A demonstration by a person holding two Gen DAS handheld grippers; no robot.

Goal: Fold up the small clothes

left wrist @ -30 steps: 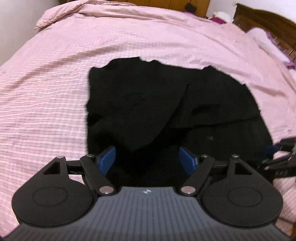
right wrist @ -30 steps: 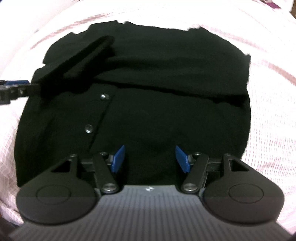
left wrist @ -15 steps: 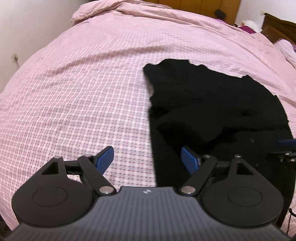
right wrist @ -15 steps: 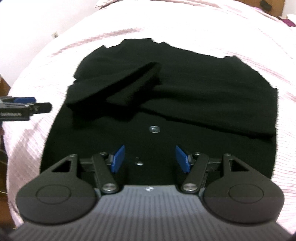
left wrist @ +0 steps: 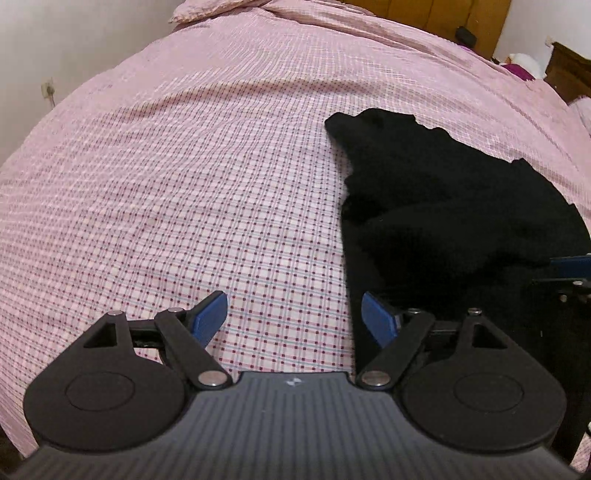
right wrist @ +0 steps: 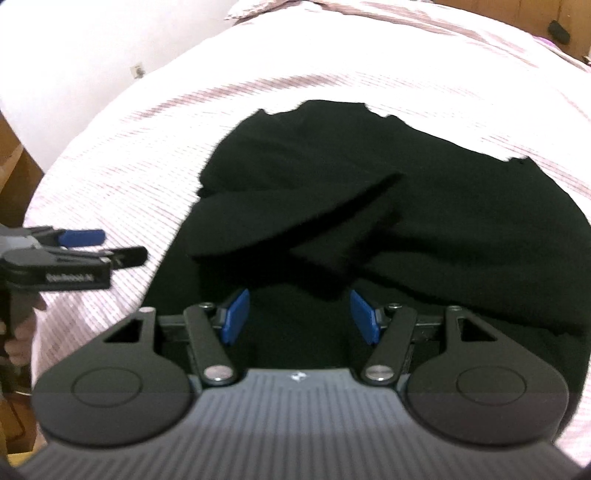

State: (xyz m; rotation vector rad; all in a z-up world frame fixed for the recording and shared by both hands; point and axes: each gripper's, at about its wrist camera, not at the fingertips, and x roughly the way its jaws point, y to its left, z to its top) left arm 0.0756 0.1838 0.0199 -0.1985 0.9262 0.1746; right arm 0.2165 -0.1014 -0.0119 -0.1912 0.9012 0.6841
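Observation:
A small black garment lies spread on the pink checked bedspread. In the right wrist view the black garment has a sleeve folded across its body. My left gripper is open and empty, over the bedspread at the garment's left edge. It also shows at the left of the right wrist view. My right gripper is open and empty, above the garment's near part. Its fingertip shows at the right edge of the left wrist view.
The bedspread stretches far to the left and back. A wooden headboard stands at the far side. A dark wooden piece of furniture is at the far right. A white wall with a socket is on the left.
My left gripper has swung left, off the garment and over the bare bedspread. My right gripper has shifted, and the garment's buttons no longer show.

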